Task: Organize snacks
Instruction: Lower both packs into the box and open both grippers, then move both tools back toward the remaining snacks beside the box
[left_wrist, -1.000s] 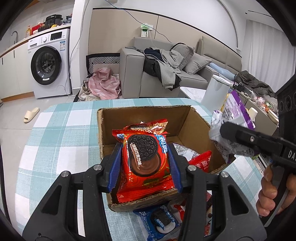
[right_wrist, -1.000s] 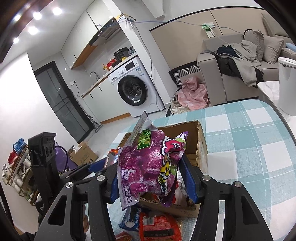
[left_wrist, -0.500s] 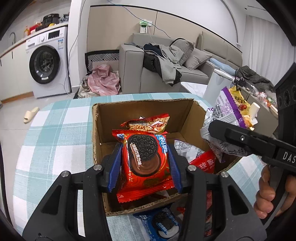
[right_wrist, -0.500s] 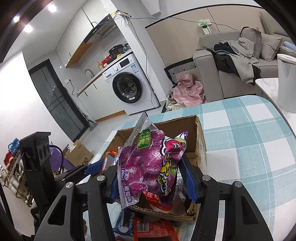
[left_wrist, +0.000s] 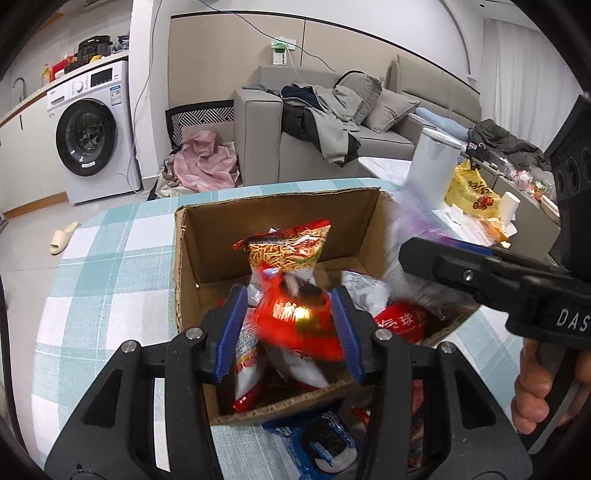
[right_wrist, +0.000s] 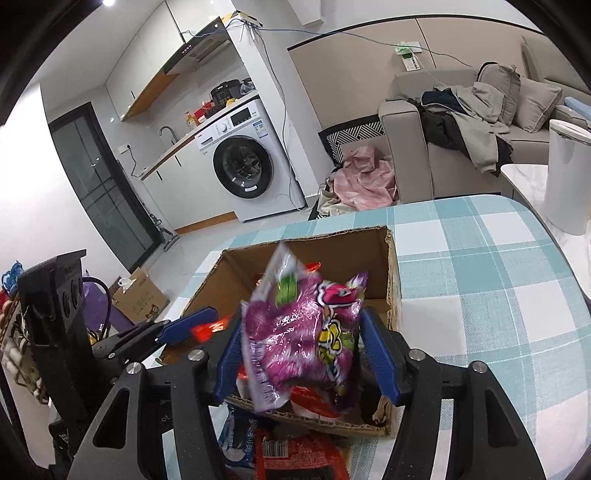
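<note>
- Open brown cardboard box (left_wrist: 258, 201) sits mid-table on the teal-and-white checked tablecloth (left_wrist: 110, 266). I work over its near wall.
- Already in the box: an orange-red crinkly bag of stick snacks (left_wrist: 284, 251) upright toward the far wall, a red foil bag with white characters (left_wrist: 399, 321) at the right wall, and white-and-red packets (left_wrist: 245, 365) at the near wall.
- My left gripper (left_wrist: 288, 295) has its pads pulled in on a red cookie packet (left_wrist: 299, 325), low over the box's near half. The packet is blurred, so the hold looks loose.
- My right gripper (right_wrist: 301, 321) is opening its jaws. The purple glossy candy bag (right_wrist: 295, 339) is between them, blurred, with a gap at the pads, above the box's near-right corner. I judge it is dropping in.
- Left to do: a blue cookie packet (left_wrist: 321, 446) and a red barcode wrapper (right_wrist: 295, 458) lie outside, between the box and the table's near edge.
- Judgement: past halfway, with two drops landing and at least two pickups remaining.
</note>
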